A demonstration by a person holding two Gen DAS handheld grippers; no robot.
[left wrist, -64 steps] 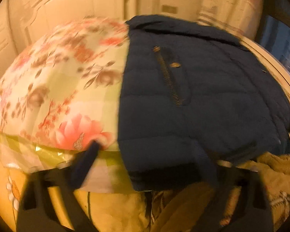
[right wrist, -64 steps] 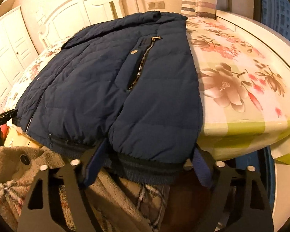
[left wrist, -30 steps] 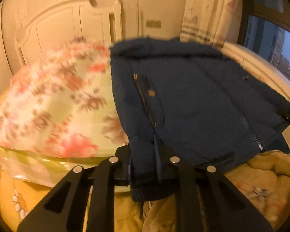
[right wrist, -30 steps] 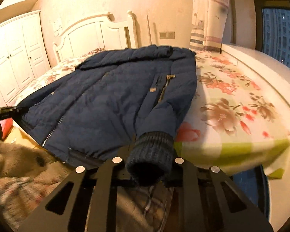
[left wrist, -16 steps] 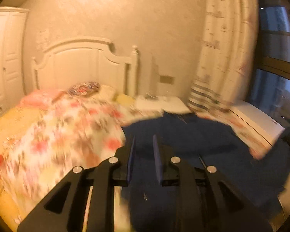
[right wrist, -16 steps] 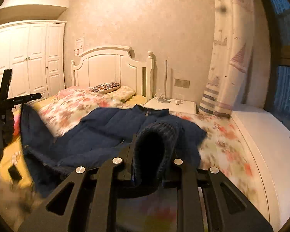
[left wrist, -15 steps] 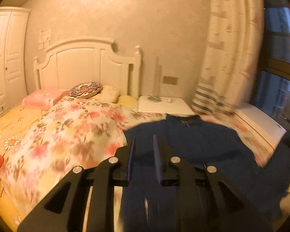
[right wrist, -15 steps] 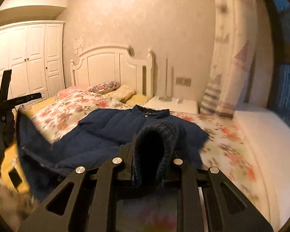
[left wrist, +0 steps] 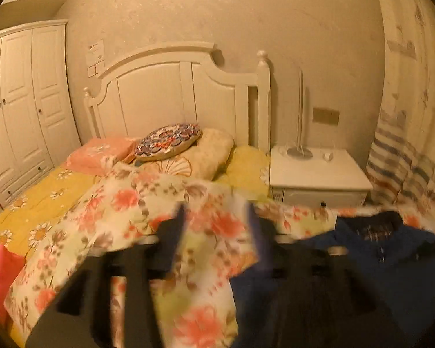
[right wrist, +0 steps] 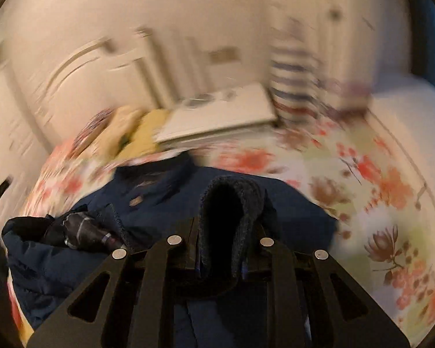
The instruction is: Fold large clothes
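A navy padded jacket [right wrist: 148,203] lies bunched on the floral quilt [right wrist: 377,179], its collar toward the headboard and its checked lining showing at the left. My right gripper [right wrist: 221,237] is shut on the jacket's knitted cuff [right wrist: 232,191], held above the body of the jacket. In the left wrist view the jacket [left wrist: 391,264] lies at the lower right. My left gripper [left wrist: 217,232] is blurred, its fingers apart and empty over the floral quilt [left wrist: 124,203], just left of the jacket.
White headboard [left wrist: 171,92], pillows and a round cushion [left wrist: 168,140] lie at the bed's head. A white nightstand [left wrist: 316,174] with a lamp stands right of them. A wardrobe [left wrist: 17,110] is at left, a striped curtain [left wrist: 403,150] at right.
My left gripper has let go of the jacket and opened, shifting left over the quilt. My right gripper has carried the cuff forward and down over the jacket; the hem now lies folded toward the collar.
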